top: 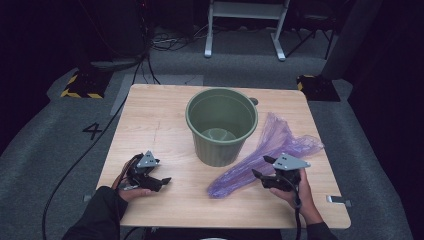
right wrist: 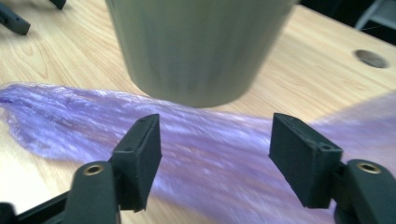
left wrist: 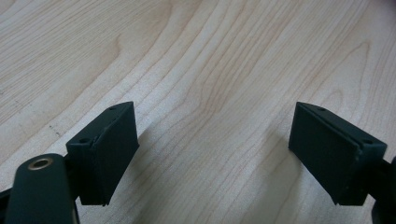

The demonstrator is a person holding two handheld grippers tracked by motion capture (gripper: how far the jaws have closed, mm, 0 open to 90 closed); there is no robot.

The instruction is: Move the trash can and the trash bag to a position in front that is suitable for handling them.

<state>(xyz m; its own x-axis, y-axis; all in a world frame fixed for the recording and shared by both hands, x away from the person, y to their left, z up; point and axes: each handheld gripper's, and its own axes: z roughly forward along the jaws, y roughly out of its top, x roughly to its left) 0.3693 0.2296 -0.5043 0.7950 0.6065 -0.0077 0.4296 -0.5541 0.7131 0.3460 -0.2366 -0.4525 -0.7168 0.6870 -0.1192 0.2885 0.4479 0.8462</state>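
The right gripper (top: pixel 263 167) stands with its jaws apart over the crumpled translucent purple plastic bag (top: pixel 260 152), the film between the pads but not yet pinched. The bag lies flat on the pale wooden table (top: pixel 160 125), running from the front right corner up against the round olive-green plastic bin (top: pixel 221 125), which stands upright and empty at the table's middle. To do this well, lower until the pads straddle a raised fold, then pinch (thin film slips from a shallow bite). The left gripper (top: pixel 159 179) rests open on bare wood, holding nothing, well apart from the bag.
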